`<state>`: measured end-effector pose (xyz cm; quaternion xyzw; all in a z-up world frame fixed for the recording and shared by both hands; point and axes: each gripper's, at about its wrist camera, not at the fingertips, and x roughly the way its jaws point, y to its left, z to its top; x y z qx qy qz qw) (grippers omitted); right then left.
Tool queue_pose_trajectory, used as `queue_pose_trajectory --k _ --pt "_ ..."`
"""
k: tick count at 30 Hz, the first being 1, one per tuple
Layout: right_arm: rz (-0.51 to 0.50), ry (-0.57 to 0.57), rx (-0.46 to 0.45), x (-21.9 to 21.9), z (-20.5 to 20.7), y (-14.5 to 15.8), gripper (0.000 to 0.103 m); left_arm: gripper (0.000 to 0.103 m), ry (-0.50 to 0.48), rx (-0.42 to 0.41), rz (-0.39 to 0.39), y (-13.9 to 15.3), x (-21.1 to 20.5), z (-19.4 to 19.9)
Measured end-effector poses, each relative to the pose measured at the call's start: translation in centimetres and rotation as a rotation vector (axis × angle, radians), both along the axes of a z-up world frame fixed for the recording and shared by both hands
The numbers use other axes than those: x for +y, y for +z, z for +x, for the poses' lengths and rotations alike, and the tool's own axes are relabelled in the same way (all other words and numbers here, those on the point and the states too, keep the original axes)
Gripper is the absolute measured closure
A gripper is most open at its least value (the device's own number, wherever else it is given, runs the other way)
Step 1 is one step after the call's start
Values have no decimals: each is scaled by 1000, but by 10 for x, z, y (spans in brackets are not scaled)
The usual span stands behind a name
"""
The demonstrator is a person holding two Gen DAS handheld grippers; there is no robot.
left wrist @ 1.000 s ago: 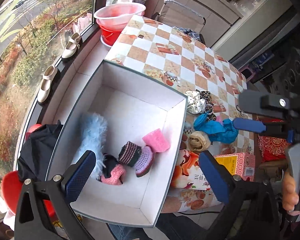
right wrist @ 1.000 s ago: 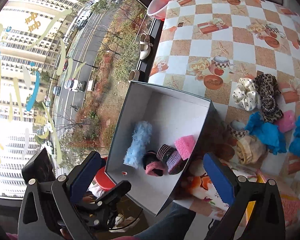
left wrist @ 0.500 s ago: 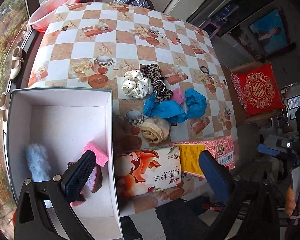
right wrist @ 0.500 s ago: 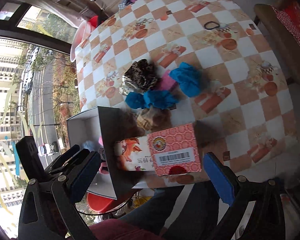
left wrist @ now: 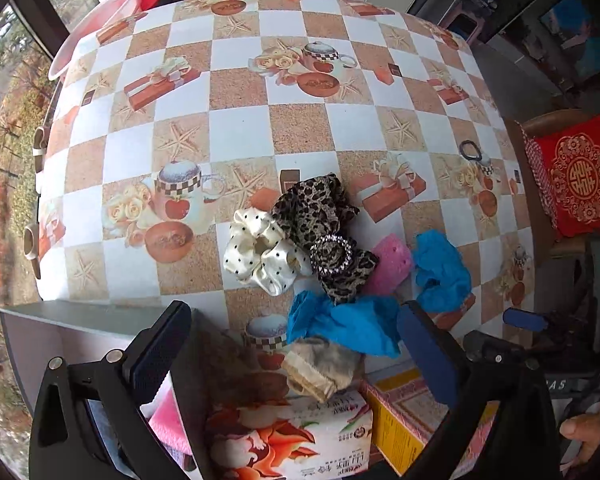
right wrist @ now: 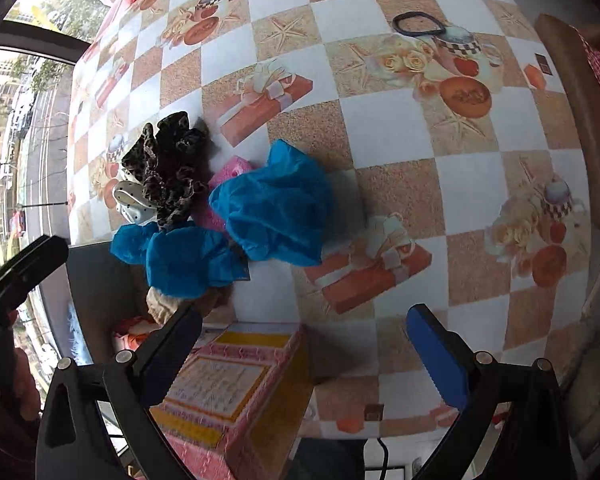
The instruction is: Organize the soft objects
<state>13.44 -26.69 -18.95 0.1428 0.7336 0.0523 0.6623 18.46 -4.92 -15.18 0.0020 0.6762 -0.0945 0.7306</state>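
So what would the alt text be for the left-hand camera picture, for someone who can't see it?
An open tool hovers over a checkered table above a heap of soft things: a white dotted scrunchie, a leopard scrunchie, blue cloths and a pink sponge. A grey box sits at the left.

We see a table (left wrist: 236, 136) covered in a smooth, slightly glossy printed oilcloth. On it lie soft cloth pieces: a satiny cream scrunchie (left wrist: 260, 256) with a faint sheen, a matt leopard-print scrunchie (left wrist: 316, 208) ringed with sparkling stones, thin crinkled blue covers (right wrist: 276, 204) that look like non-woven fabric, a porous pink sponge (left wrist: 392, 264), and a beige knitted-looking piece (left wrist: 324, 364). We also see a glossy printed tissue pack (left wrist: 300, 436), a cardboard pink box (right wrist: 228, 396), and a matt grey cardboard box (left wrist: 80, 320). Our grippers are matt black plastic with metal screws and textured blue pads (right wrist: 436, 356).
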Motion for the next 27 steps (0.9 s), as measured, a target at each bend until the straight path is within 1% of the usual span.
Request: queue_pose_trajectory --k 2,6,8,10,12,14,15,16,18,19,20,22,27 --pt "4 32 -4 5 7 -13 0 0 -15 22 23 -19 -15 17" --pt "-3 80 -34 12 14 -30 0 7 -54 66 71 -54 -39 45" --pt "-2 83 -40 11 16 -38 0 13 -69 91 109 -71 -45 54" --pt "3 77 -40 8 19 -46 0 25 -89 115 149 -85 -50 59" --pt "11 76 -40 6 21 -53 0 29 -103 130 182 -93 -53 62" --pt "3 79 -45 4 23 -58 0 35 -116 146 185 -98 -56 64" --pt "-2 80 -45 2 24 -61 3 44 -128 163 180 -100 -57 64" --pt "-1 76 -45 -1 25 -63 9 62 -138 172 176 -101 -59 64" --pt "-5 63 -54 -7 26 -60 38 79 -154 191 149 -101 -63 65" --pt "1 65 -62 -11 29 -58 52 82 -159 190 141 -100 -64 65" --pt "12 62 -60 -14 30 -57 71 82 -162 180 131 -97 -65 64" --pt "38 31 -65 -25 32 -54 71 83 -144 150 97 -87 -63 64" --pt "90 -12 -129 -55 26 -30 71 83 -75 46 1 -50 -49 65"
